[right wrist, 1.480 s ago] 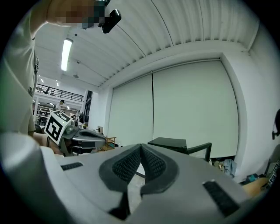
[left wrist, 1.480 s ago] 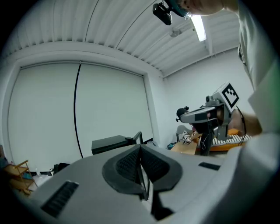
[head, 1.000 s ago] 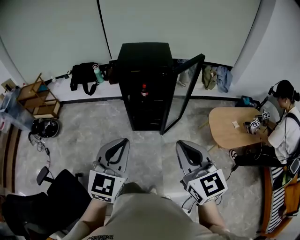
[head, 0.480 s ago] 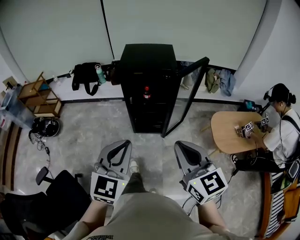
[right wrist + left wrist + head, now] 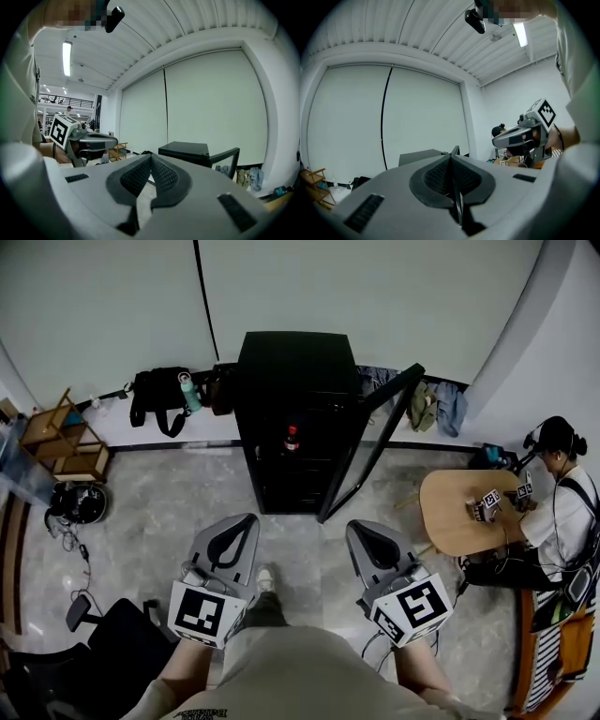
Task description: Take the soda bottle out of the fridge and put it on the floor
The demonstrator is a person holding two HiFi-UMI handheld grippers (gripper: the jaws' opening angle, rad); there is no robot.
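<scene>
**Even indoor light, strong fisheye bend**

Soft, bright light fills the room. The ceiling strip lamp [image 5: 67, 57] glows overexposed, and the fridge [image 5: 295, 409] interior reads dark. Straight lines bow at the frame edges; black corners ring both gripper views.

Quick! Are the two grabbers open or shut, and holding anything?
Left gripper: closed, holding nothing.
Right gripper: closed, holding nothing.

Inside the dark fridge [image 5: 295, 371], only the red-capped top of the soda bottle [image 5: 292, 439] can be made out; its lower half is lost in shadow. The black chair [image 5: 112, 652] is cropped at the bottom-left corner, and the small objects [image 5: 488, 505] near the desk's [image 5: 450, 521] right edge are too small to identify.
</scene>
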